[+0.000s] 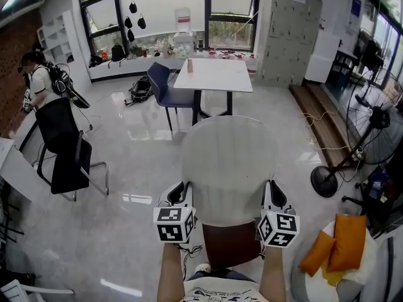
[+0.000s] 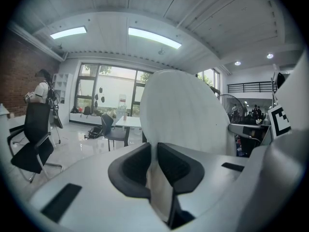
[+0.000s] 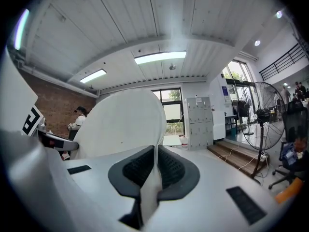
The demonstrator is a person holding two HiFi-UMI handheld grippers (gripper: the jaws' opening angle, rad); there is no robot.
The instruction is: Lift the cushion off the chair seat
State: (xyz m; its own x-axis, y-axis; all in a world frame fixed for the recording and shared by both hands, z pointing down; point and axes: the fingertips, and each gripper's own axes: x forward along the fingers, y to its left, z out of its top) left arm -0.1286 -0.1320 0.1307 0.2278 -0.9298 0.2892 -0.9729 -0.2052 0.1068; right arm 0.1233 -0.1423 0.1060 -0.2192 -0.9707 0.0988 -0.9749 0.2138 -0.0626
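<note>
The left gripper [image 2: 155, 167] is clamped almost closed on the cushion [image 1: 228, 168], with a thin fold of the left edge pinched between its dark pads. The right gripper [image 3: 155, 170] is clamped the same way on the right edge, between textured pads. The cushion is seen as a flat white pad with a rounded top and smooth, matte cloth marked by faint lengthwise lines. It is held up between both grippers, over the brown seat [image 1: 230, 245]
</note>
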